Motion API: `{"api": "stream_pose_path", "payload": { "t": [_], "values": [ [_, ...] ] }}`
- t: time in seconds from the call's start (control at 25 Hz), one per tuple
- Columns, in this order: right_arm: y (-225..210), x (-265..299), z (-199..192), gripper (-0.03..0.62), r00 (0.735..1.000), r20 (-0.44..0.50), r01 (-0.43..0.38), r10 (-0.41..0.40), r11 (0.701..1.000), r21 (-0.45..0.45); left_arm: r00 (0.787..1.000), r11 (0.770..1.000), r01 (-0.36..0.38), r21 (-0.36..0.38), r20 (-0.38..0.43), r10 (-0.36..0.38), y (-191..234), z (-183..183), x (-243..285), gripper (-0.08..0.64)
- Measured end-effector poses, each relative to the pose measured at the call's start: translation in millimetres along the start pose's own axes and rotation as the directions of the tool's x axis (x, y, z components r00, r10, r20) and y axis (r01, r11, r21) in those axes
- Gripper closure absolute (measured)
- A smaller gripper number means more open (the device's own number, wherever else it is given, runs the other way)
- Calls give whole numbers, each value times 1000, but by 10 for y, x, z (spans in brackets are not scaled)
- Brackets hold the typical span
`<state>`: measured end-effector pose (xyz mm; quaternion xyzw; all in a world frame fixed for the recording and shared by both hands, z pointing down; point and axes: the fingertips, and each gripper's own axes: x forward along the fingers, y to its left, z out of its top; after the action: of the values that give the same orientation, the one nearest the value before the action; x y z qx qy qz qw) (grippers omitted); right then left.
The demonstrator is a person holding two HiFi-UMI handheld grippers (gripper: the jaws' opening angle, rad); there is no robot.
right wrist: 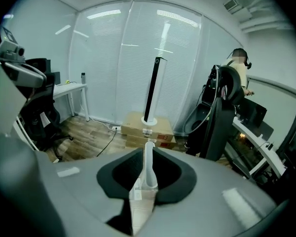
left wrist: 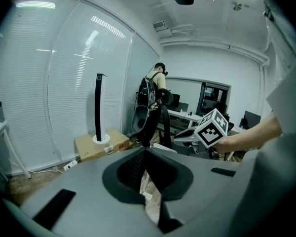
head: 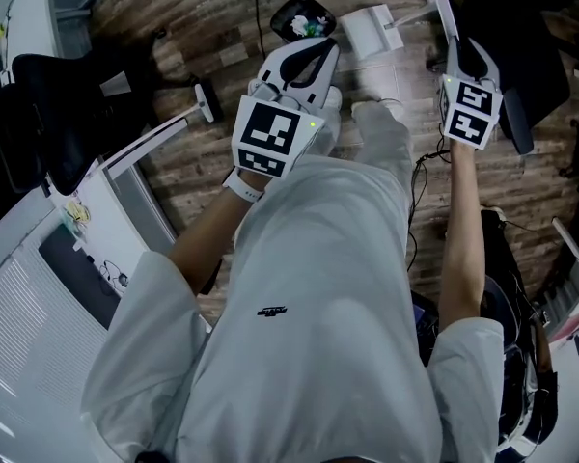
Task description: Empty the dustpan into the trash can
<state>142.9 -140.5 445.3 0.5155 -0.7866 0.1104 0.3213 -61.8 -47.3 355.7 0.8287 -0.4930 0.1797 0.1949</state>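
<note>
The right gripper (right wrist: 147,158) is clamped on the dustpan's white handle (right wrist: 148,172), which stands upright between its pads. The dustpan (head: 372,29) is out in front of the person (head: 309,336), just beside the black trash can (head: 304,15) on the wood floor (head: 203,27). The left gripper (left wrist: 145,151) is closed tight, with nothing in it. Both arms reach forward with the grippers tilted downward. The left one is near the can.

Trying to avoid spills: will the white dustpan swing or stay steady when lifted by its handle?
Probably light and stiff: the dustpan looks like white plastic. Gripped only at the end of its slim handle by the right gripper, it may tilt or swing.
</note>
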Motion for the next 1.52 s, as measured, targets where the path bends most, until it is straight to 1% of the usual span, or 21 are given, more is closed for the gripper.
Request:
{"api": "stream_pose_path", "payload": {
  "t": [0.08, 0.12, 0.16, 0.32, 0.44, 0.6, 0.68, 0.76, 0.88, 1.04, 1.16, 1.2, 1.36, 1.52],
  "values": [
    [-10, -142, 55, 538, 1000, 10, 9, -9, 1000, -2, 1000, 1000, -4, -2, 13, 4, 27, 41, -53, 554],
    [-12, -219, 86, 574, 1000, 14, 9, -9, 1000, -3, 1000, 1000, -5, -2, 19, 5, 37, 59, -76, 554],
    [-7, -298, 124, 580, 1000, 22, 6, -6, 1000, -2, 1000, 1000, -6, -4, 24, 6, 46, 73, -99, 554],
    [29, -607, 295, 580, 997, 74, -10, 10, 1000, -11, 999, 1000, -19, -12, 45, 19, 77, 150, -198, 554],
    [89, -823, 429, 580, 992, 113, -47, 49, 999, -22, 998, 999, -27, -17, 60, 28, 67, 231, -248, 554],
    [252, -1176, 618, 580, 986, 133, -86, 98, 992, -95, 996, 999, -33, -31, 78, 35, 51, 328, -345, 554],
    [306, -1356, 642, 580, 985, 136, -94, 108, 990, -106, 995, 999, -31, -29, 92, 33, 30, 375, -416, 554],
    [349, -1513, 645, 580, 983, 139, -108, 120, 990, -89, 994, 999, -27, -24, 108, 29, 11, 420, -481, 554],
    [377, -1747, 682, 580, 976, 176, -120, 126, 992, -43, 991, 1000, -24, -19, 134, 26, 1, 502, -563, 554],
    [306, -2058, 718, 580, 971, 216, -106, 99, 994, 17, 985, 999, -28, -35, 167, 33, 4, 599, -664, 554],
    [249, -2243, 771, 580, 965, 253, -101, 74, 990, 93, 981, 999, -24, -38, 191, 31, 14, 669, -764, 554],
    [236, -2299, 783, 580, 962, 263, -97, 66, 990, 106, 980, 999, -20, -35, 197, 27, 11, 686, -797, 554],
    [282, -2513, 817, 581, 949, 309, -88, 54, 991, 98, 975, 999, 4, -34, 222, 4, 39, 722, -942, 554],
    [319, -2578, 854, 581, 940, 337, -86, 48, 991, 99, 972, 999, 5, -37, 236, 4, 49, 748, -1008, 554]
  ]
}}
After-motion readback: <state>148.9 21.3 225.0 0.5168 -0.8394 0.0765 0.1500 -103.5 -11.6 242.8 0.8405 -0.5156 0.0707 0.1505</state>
